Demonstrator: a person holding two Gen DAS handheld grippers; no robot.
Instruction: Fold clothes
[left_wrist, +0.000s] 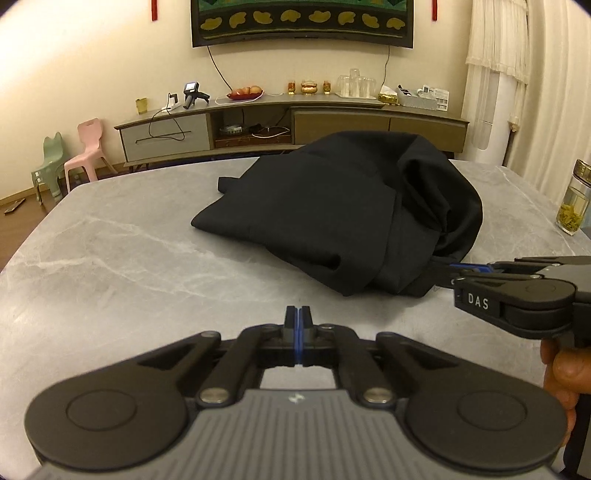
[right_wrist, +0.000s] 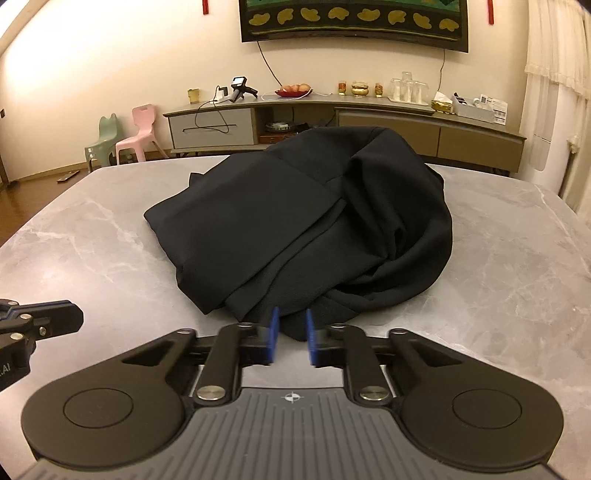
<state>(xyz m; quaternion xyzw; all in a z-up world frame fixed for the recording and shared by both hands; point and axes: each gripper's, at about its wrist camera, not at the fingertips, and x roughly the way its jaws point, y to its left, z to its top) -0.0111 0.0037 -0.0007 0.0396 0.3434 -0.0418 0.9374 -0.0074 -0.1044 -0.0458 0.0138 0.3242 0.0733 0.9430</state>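
A black garment (left_wrist: 332, 206) lies in a crumpled heap on the grey marble table (left_wrist: 110, 258), a little right of centre. My left gripper (left_wrist: 298, 319) hovers over bare table short of the heap, its blue pads pressed together with nothing between them. In the right wrist view the same garment (right_wrist: 295, 221) fills the middle. My right gripper (right_wrist: 291, 330) stands open at the garment's near edge, and a fold of cloth shows between its blue pads (right_wrist: 274, 332). From the left wrist view, the right gripper (left_wrist: 441, 271) reaches in from the right and touches the heap's near right corner.
A glass bottle with tea (left_wrist: 572, 201) stands near the table's right edge. A hand (left_wrist: 557, 376) holds the right gripper's handle. Beyond the table are a low cabinet (left_wrist: 295, 122) with glasses and fruit, and two small chairs (left_wrist: 85, 155) on the floor at the left.
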